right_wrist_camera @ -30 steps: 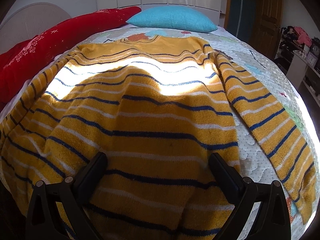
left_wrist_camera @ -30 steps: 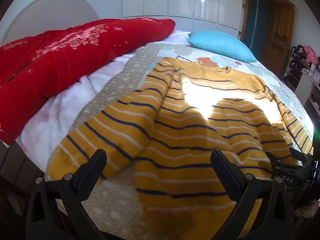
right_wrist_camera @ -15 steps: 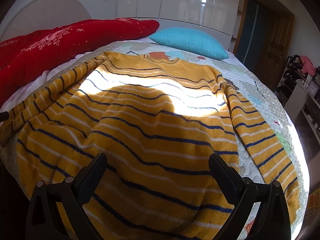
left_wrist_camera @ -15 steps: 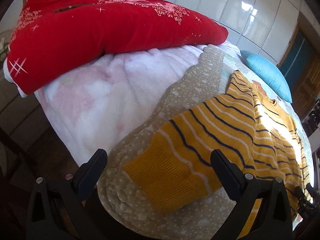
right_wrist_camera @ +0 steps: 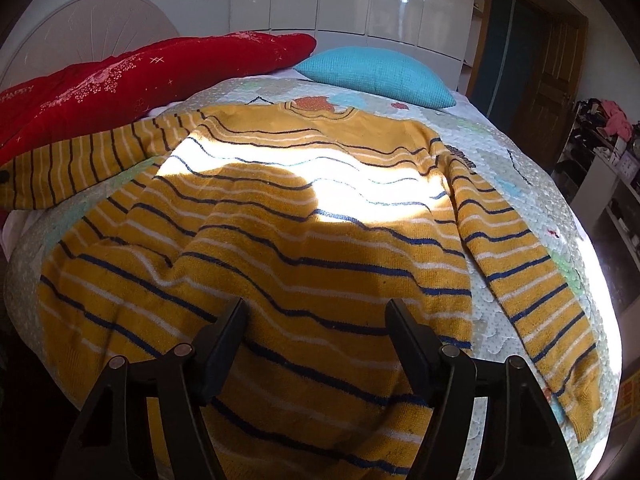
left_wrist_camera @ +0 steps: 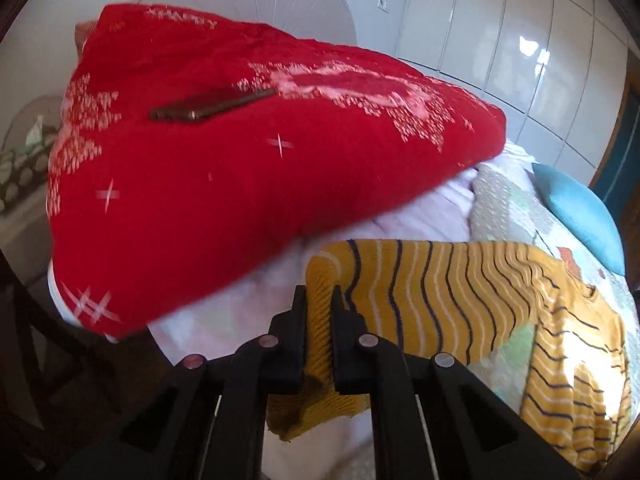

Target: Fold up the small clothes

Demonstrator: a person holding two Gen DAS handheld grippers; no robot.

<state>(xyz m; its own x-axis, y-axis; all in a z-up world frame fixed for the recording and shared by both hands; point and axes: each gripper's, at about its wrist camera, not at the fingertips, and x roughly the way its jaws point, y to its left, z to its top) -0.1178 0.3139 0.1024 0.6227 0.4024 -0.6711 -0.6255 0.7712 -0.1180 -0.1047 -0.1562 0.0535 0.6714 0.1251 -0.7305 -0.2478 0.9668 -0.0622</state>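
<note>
Only left wrist view shows left claw (left_wrist_camera: 319,300) clamped on sweater (right_wrist_camera: 280,240) cuff; right claw (right_wrist_camera: 316,320) closing, nothing gripped, sweater flat, yellow striped.

The left wrist view sits low at the bed's (left_wrist_camera: 500,208) side edge, very near the red quilt (left_wrist_camera: 240,184), which fills much of a somewhat blurred frame; it faces along the left gripper (left_wrist_camera: 319,300) across the bed toward the wardrobe wall (left_wrist_camera: 520,60). The right wrist view looks from what seems the foot end, downward over the right gripper (right_wrist_camera: 316,312) along the bed toward the same wall, from farther back. Both share the striped sweater (right_wrist_camera: 312,232), the red quilt, the blue pillow (right_wrist_camera: 376,74) and the round headboard (right_wrist_camera: 92,28).
</note>
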